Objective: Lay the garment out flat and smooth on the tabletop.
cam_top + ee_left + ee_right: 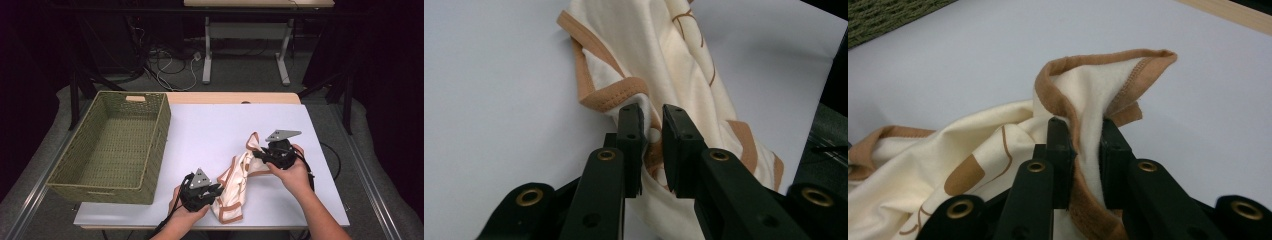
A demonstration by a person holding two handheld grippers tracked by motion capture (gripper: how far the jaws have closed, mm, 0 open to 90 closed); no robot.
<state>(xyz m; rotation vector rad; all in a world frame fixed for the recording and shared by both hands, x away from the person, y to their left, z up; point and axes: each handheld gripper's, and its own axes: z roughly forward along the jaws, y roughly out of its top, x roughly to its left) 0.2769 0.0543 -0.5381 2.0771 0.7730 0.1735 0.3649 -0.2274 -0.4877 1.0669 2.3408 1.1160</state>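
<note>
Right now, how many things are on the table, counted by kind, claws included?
Cream garment with tan trim: 1, pinched at both ends
Woven green basket: 1
Claws: 2, left claw and right claw, each shut on the garment
Total: 4

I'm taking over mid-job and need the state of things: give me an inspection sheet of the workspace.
Surface: white table top, wooden strip at the far edge.
Job's things: cream garment with tan trim, bunched between both grippers; woven basket at the left, nothing seen inside.
Clutter: nothing seen.
Grippers: left gripper shut on the garment's near end; right gripper shut on a trimmed edge, lifting it.
Cables: black cables trail from the grippers; loose cables on the floor beyond.
Surroundings: white desk legs, dark drapes.
</note>
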